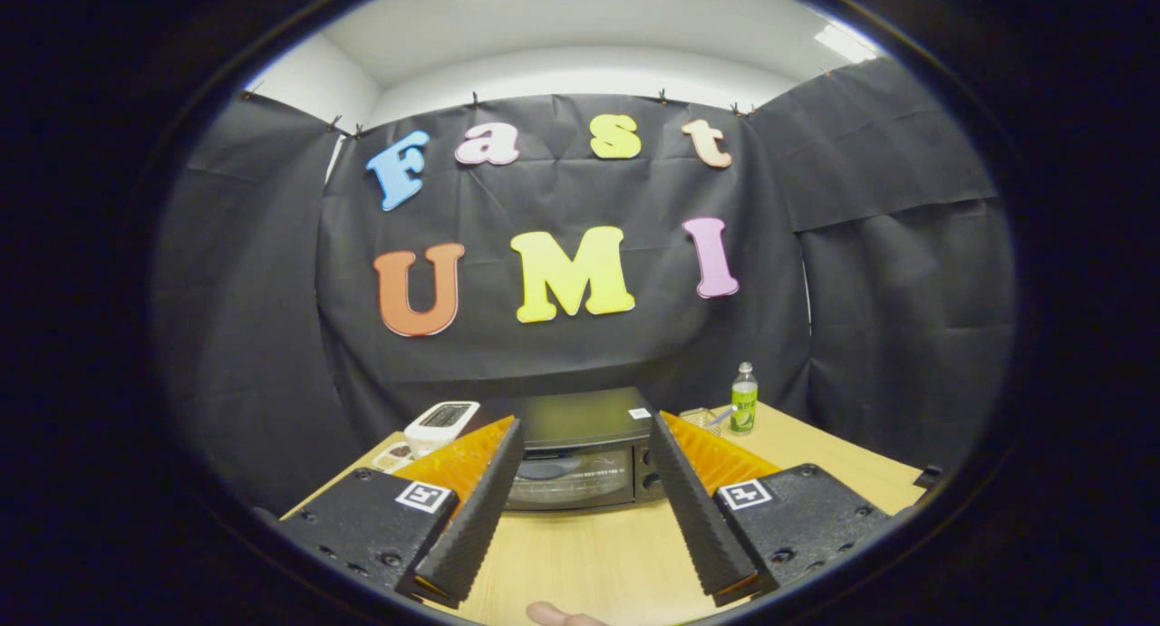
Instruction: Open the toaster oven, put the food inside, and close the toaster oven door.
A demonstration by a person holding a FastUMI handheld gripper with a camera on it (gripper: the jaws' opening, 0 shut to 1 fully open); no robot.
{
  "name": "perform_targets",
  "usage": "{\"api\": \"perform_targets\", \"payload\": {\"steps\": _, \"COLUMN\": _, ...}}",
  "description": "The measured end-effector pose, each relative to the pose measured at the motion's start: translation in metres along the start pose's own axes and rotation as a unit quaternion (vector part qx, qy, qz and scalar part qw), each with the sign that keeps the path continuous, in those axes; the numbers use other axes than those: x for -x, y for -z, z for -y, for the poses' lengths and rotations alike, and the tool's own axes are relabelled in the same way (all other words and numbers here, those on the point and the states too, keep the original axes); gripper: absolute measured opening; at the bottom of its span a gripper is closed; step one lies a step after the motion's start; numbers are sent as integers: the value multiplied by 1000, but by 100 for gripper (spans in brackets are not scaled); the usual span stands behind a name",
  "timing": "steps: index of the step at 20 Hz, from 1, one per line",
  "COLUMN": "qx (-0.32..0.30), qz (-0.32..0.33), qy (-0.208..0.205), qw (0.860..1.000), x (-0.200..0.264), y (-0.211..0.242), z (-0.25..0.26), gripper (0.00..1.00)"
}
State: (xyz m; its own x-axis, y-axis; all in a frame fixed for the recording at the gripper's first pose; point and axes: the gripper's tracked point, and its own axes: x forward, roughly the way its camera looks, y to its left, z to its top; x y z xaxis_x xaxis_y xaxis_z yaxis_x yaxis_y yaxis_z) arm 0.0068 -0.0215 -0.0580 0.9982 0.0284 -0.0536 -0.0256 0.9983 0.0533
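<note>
While the gripper [584,427] hung above the near part of the wooden tabletop [598,553], its 2 fingers [476,508] stood wide apart with nothing between them but bare wood and the view ahead. Beyond the fingertips, framed in the gap between them, sat the black toaster oven [580,454] at the far side of the tabletop, close against the dark cloth wall. Its glass door [571,476] faced the gripper and looked closed, standing upright with a rounded shape dimly visible through the pane; I could not tell what that shape was. A column of knobs [649,472] ran down the right of the oven's front, partly hidden by the right finger. To the left of the oven, just past the left finger, stood a small white appliance [441,424] with a dark slot in its top, and a pale plate or tray [391,457] lay just in front of it, its contents too small to make out. To the right of the oven stood a clear bottle with a green label [744,399], with a small clear container [702,418] beside it. A fingertip of the person [557,616] showed at the near edge of the tabletop.
</note>
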Motion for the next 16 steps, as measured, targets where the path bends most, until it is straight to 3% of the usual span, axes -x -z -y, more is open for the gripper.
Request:
{"api": "perform_targets", "payload": {"steps": 3, "qx": 7, "qz": 1, "qy": -19, "qw": 1000, "x": 23, "y": -15, "z": -1, "gripper": 92}}
{"api": "perform_targets", "payload": {"steps": 9, "qx": 8, "qz": 29, "qy": -15, "qw": 999, "x": 47, "y": -34, "z": 12, "gripper": 92}}
{"api": "perform_targets", "payload": {"steps": 16, "qx": 19, "qz": 22, "qy": -33, "qw": 999, "x": 45, "y": -18, "z": 3, "gripper": 93}}
